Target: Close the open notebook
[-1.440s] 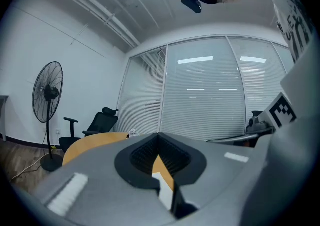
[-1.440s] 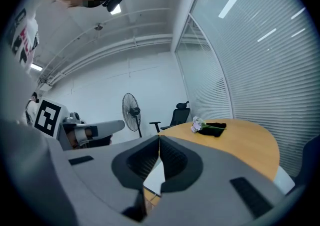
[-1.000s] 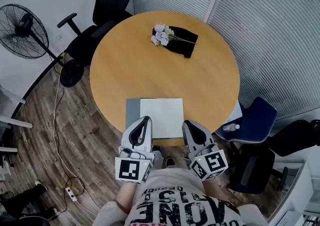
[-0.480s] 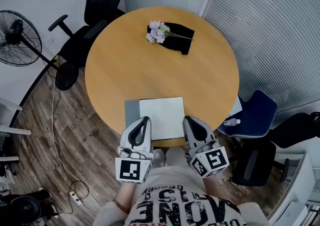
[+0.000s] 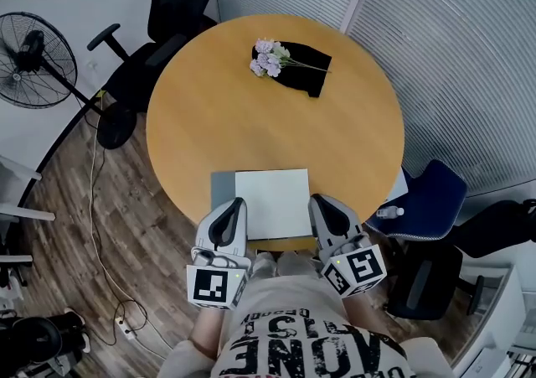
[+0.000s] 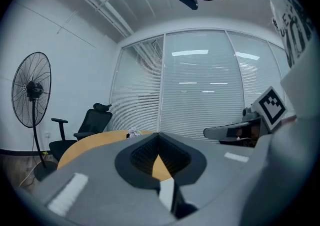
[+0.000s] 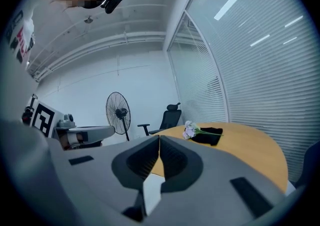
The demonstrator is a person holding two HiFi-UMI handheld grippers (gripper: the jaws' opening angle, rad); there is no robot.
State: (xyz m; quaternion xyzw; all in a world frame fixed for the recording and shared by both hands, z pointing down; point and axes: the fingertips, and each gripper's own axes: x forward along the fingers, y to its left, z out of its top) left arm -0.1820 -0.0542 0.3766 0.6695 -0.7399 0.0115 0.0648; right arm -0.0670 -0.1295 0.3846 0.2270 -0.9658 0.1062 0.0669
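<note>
The notebook (image 5: 272, 200) lies at the near edge of the round wooden table (image 5: 276, 125), a white page facing up and a grey strip (image 5: 221, 190) showing along its left side. My left gripper (image 5: 234, 202) is shut, its tips over the notebook's left part. To the right, my right gripper (image 5: 321, 199) is also shut, at the notebook's right edge. In the left gripper view the jaws (image 6: 159, 136) meet with nothing between them. The right gripper view shows the same for my right gripper (image 7: 159, 138).
A black cloth (image 5: 303, 66) with a sprig of pale flowers (image 5: 268, 58) lies at the table's far side. A black office chair (image 5: 172, 24) and a standing fan (image 5: 33, 58) stand to the left. A blue chair (image 5: 431, 200) with a small bottle (image 5: 389, 212) is at the right.
Both grippers have shifted slightly by the table's near edge, the left one a little lower and further left. Their jaws stay shut. The notebook lies as before.
</note>
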